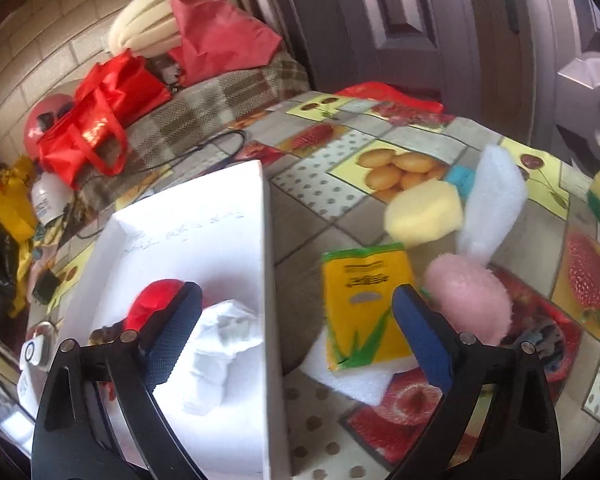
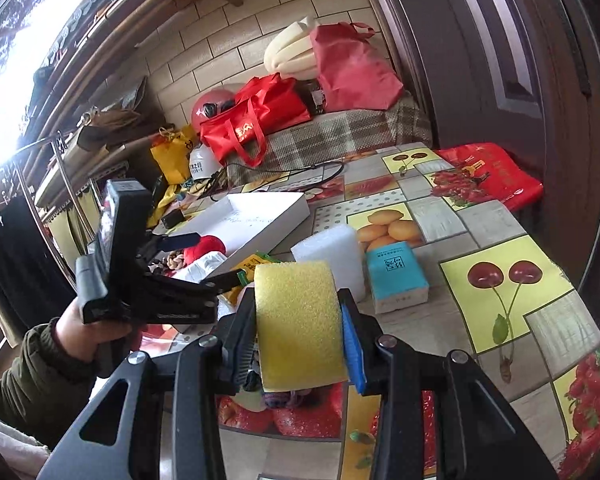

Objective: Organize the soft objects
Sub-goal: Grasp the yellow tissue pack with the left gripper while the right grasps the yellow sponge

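Right gripper clamps the sponge upright (long axis vertical); the box lies ahead-left of it; left gripper, spread wide and empty, hangs nearer, astride the box wall.

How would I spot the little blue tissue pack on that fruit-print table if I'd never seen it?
Start at the fruit-print tablecloth and find its panel of yellow lemons. Just in front of that panel lies the small teal-blue tissue pack, right of a white foam block. It alone is blue with printed lettering on top; the things beside it are white or yellow foam.
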Available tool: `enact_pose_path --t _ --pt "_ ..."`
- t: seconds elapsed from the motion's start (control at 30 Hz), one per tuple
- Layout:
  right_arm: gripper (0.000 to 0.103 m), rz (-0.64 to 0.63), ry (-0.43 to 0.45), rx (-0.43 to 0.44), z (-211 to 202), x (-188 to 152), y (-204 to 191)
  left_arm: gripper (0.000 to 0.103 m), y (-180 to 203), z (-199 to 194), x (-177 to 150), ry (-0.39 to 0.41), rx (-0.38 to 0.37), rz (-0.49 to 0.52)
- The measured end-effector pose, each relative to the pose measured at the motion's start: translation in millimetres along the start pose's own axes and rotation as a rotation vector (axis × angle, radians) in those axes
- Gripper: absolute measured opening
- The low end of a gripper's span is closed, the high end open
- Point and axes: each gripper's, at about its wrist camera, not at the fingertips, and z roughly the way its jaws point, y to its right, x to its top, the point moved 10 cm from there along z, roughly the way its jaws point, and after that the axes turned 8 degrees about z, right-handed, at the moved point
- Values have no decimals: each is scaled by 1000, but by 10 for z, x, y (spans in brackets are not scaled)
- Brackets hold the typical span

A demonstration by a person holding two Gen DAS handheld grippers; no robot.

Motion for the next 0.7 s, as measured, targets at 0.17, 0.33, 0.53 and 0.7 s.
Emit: enact_pose_path --t 0.17,0.33,0.53,0.7 --pt "39 7 11 17 -20 27 12 97 324 9 51 2 -49 86" --pt "39 21 23 27 -54 39 40 77 335 144 4 -47 -45 78" --pt "40 37 30 33 -64 46 84 76 321 191 -23 -62 -83 36" --pt "39 25 38 34 -80 53 58 49 429 197 -37 -51 -147 33"
